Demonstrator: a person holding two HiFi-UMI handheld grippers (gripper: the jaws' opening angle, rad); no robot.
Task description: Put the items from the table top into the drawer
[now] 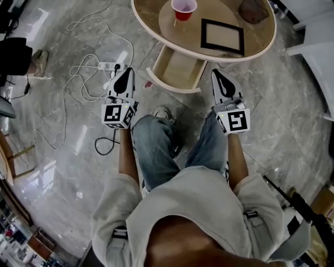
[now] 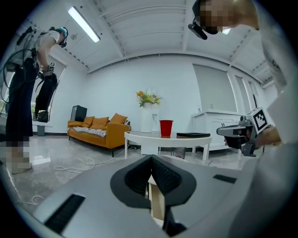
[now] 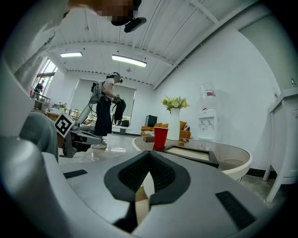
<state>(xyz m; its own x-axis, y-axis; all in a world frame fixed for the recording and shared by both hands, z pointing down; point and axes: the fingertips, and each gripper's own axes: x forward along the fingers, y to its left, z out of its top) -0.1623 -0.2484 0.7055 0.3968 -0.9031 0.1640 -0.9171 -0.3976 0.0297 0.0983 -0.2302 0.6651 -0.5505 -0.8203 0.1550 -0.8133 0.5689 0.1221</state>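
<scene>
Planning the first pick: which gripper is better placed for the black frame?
Right. The right gripper points straight at the black frame on the table; the left gripper sits farther off, left of the open drawer. Both are shut, empty.

Glossy grey marble floor [image 1: 62, 172] — orange sofa [image 2: 95, 128] against a white wall [image 2: 116, 88], strip light [image 2: 84, 24] overhead.

Round table [image 1: 258, 39], red cup [image 1: 183, 9], black frame [image 1: 223, 36], brown object [image 1: 254, 10] on top
</scene>
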